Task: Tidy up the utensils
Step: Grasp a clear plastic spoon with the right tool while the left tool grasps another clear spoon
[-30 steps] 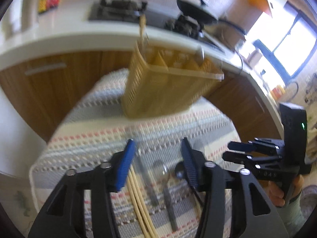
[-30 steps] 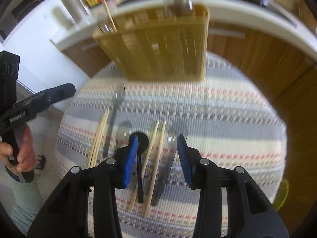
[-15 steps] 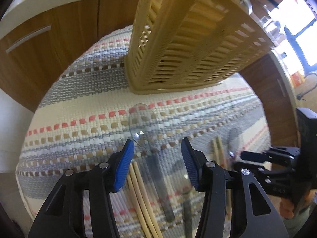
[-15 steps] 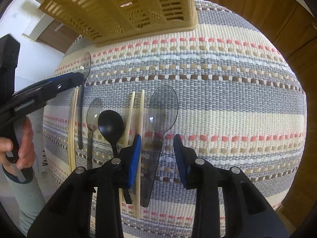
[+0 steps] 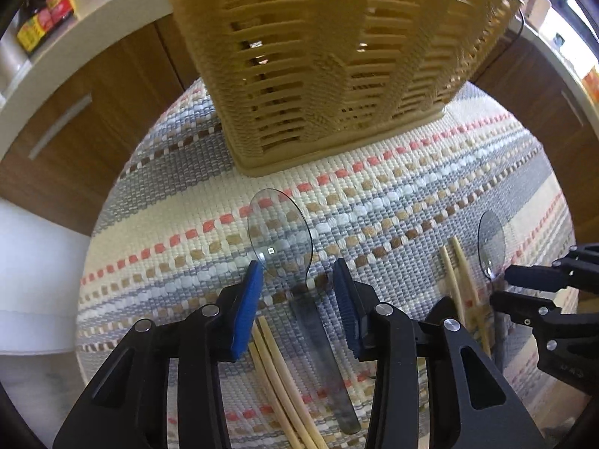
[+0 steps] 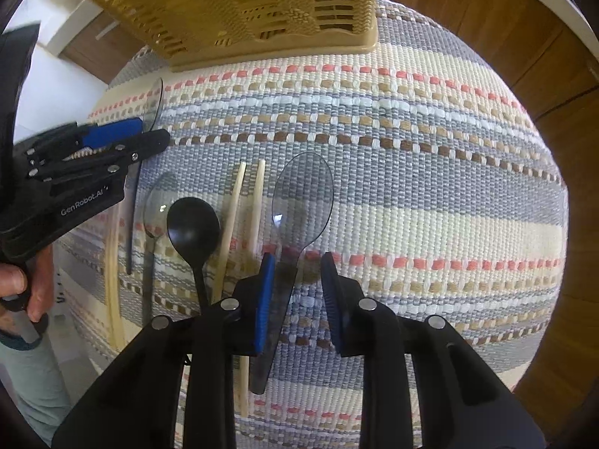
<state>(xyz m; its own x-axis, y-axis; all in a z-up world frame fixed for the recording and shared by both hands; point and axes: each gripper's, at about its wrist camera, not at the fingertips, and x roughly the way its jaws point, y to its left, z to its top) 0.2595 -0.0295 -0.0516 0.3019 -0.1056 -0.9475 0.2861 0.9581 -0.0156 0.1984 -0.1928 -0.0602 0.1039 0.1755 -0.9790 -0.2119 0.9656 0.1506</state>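
Utensils lie on a striped woven mat [image 5: 393, 172] in front of a tan slotted plastic utensil basket [image 5: 329, 52], also in the right wrist view [image 6: 239, 3]. My left gripper [image 5: 297, 280] is open, low over the neck of a clear grey plastic spoon [image 5: 280, 235]. Wooden chopsticks [image 5: 273, 374] lie just left of its handle. My right gripper [image 6: 295, 273] is open, low over the neck of another clear grey spoon [image 6: 303, 202]. Left of that lie a chopstick pair [image 6: 243, 209], a black spoon [image 6: 192, 228] and a third clear spoon [image 6: 155, 205].
Wooden cabinet fronts [image 5: 97, 112] under a white counter stand behind the mat. Bottles [image 5: 45, 18] stand on the counter at far left. The mat's edges drop off at left and right. The other gripper shows at each view's side, the right one [image 5: 539, 292] and the left one [image 6: 112, 142].
Both grippers have moved down and forward toward the mat. Each now sits low over a clear spoon's neck, and the basket looms closer.
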